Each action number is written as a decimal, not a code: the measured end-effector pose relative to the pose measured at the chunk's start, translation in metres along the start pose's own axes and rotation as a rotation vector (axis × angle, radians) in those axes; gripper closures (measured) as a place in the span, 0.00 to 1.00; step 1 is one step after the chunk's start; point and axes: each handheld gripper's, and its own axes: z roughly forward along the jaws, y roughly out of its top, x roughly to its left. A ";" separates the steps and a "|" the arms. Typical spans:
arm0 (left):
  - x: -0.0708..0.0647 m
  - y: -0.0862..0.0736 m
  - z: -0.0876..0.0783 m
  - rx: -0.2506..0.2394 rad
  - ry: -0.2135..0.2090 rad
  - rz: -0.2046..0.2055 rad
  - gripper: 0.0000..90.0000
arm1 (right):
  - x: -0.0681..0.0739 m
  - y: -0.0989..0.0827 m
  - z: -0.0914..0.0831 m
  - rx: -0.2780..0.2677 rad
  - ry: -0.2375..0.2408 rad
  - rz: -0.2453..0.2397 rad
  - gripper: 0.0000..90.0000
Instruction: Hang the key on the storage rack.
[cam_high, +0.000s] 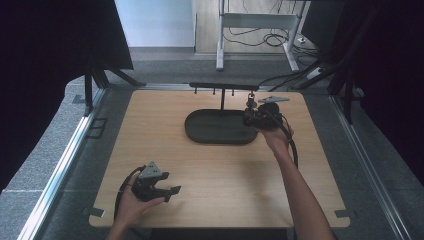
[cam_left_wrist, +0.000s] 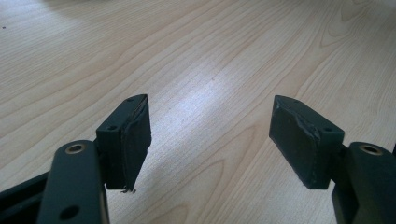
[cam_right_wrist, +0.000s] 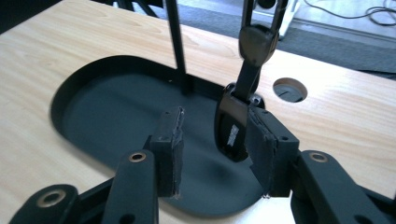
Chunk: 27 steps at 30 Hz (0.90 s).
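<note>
Key fob (cam_right_wrist: 233, 128) was the thing in play as far as I could judge, a small black one hanging by a strap or clip (cam_right_wrist: 254, 44) from the right end of the hook rail (cam_high: 223, 86) on that black stand, dangling over the right part of the oval tray base (cam_right_wrist: 107, 107). It looked light, hard plastic, probably a bit slick, and free to swing, so I'd have pinched it across its flat faces low on the body and not yanked the strap. The right gripper (cam_right_wrist: 212, 140) had its jaws apart with the fob in the gap, right up against the right-hand pad (cam_right_wrist: 261, 144); nothing was clamped yet. The left gripper (cam_left_wrist: 210, 140) was wide open, holding nothing, resting low over bare wood at the near left of the table (cam_high: 150, 125). Tabletop was pale wood grain, smooth, with a round cable hole (cam_right_wrist: 290, 89) just beyond the tray. Around it were grey carpet, dark curtains on both sides, and a white frame with loose cables (cam_high: 260, 37) at the far end.
</note>
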 end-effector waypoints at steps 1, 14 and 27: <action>0.000 0.000 0.000 0.000 0.000 0.000 0.34 | 0.000 -0.002 -0.004 -0.013 0.015 0.004 0.63; 0.002 0.000 -0.002 -0.007 0.004 -0.004 0.34 | 0.010 -0.037 -0.047 -0.053 0.093 -0.034 0.62; 0.004 -0.001 -0.006 -0.015 0.012 -0.014 0.34 | 0.017 -0.092 -0.081 -0.079 0.153 -0.059 0.60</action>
